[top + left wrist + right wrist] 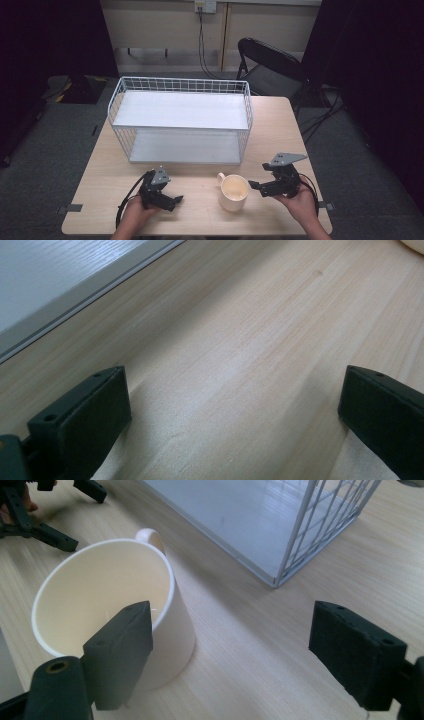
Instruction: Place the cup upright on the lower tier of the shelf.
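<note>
Your right gripper (230,645) has its jaws wide, with the mug (107,612) upright just behind the left jaw, not between them; close now and you could knock it over. Your left gripper (232,410), jaws wide, holds nothing over the pale wood table (200,210), rack (180,120) beyond.

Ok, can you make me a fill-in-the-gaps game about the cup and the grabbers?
1. The cream mug stands on the ____.
2. The mug is nearest the ____ gripper.
3. Behind the mug is a white wire ____ with two levels.
4. The left gripper has its jaws ____.

Missing words: table; right; shelf; open
</note>
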### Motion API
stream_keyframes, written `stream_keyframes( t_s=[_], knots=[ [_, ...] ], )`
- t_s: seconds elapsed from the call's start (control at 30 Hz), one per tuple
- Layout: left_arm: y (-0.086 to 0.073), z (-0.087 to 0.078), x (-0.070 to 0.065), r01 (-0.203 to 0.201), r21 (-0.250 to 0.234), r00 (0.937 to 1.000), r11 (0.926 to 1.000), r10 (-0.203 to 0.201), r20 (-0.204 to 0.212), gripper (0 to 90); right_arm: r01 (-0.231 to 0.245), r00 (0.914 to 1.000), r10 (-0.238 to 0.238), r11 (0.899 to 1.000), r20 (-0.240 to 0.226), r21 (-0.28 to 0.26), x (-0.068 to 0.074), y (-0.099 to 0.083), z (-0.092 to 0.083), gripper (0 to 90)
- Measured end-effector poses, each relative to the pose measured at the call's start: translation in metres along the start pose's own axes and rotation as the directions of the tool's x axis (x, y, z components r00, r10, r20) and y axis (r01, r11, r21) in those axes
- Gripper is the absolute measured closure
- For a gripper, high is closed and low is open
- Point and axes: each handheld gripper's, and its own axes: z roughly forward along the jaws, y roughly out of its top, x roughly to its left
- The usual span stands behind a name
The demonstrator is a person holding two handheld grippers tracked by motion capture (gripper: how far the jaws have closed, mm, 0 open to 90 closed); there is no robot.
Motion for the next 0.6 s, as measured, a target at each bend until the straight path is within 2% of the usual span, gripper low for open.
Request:
stream_keyframes(
  t_s=[0.6],
  knots=[
    [0.000,0.000,0.000,0.000,0.000,1.0000,1.0000,0.000,0.000,0.0,0.019,0.9991,-0.020,0.999,-0.036,-0.037,0.015,0.015,0.007,17.1]
  ],
)
